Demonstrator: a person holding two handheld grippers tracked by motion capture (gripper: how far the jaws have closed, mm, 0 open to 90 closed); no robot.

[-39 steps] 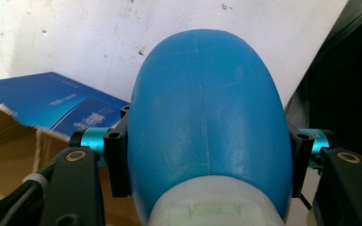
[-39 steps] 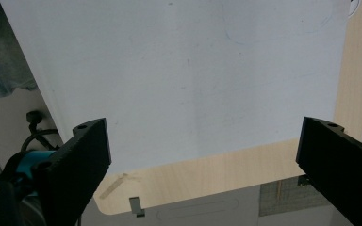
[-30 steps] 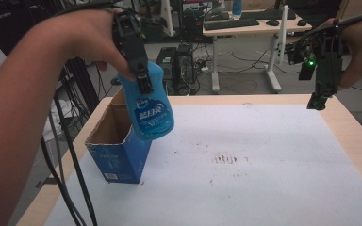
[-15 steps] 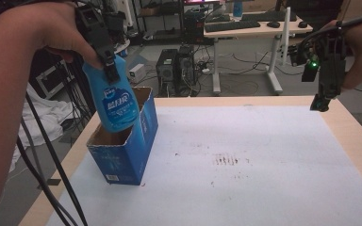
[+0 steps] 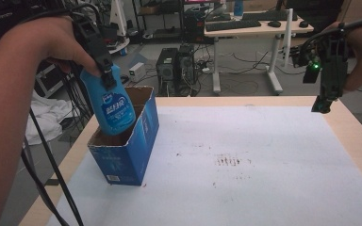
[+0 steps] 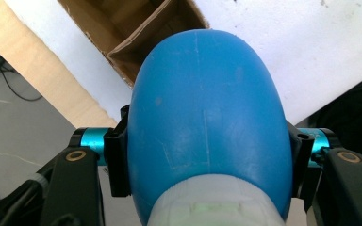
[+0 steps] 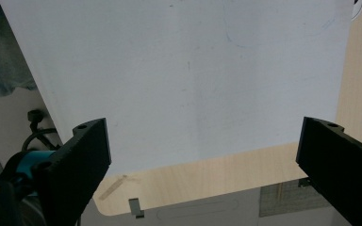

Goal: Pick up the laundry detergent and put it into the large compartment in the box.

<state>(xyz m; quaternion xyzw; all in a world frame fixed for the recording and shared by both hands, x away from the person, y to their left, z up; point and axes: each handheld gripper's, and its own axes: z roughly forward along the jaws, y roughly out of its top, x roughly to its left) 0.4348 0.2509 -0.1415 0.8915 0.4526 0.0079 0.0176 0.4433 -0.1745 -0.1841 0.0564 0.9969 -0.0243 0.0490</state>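
Blue plastic bottle (image 5: 114, 106), smooth and rounded, hangs neck-up w/ its base dipped into the open top of the box (image 5: 131, 150); the base is hidden behind the box's front wall, and its label print is too blurry to read. Left gripper (image 5: 104, 75) clamps the bottle near the neck, jaws pressed on both sides. In the left gripper view the bottle blocks most of the box's brown cardboard inside. Box is blue outside and stands at the left edge of the white sheet (image 5: 264, 155) on the wooden table (image 5: 353, 136). Right gripper (image 5: 321, 104) hangs above the table's far right corner, jaws wide apart, holding nothing.
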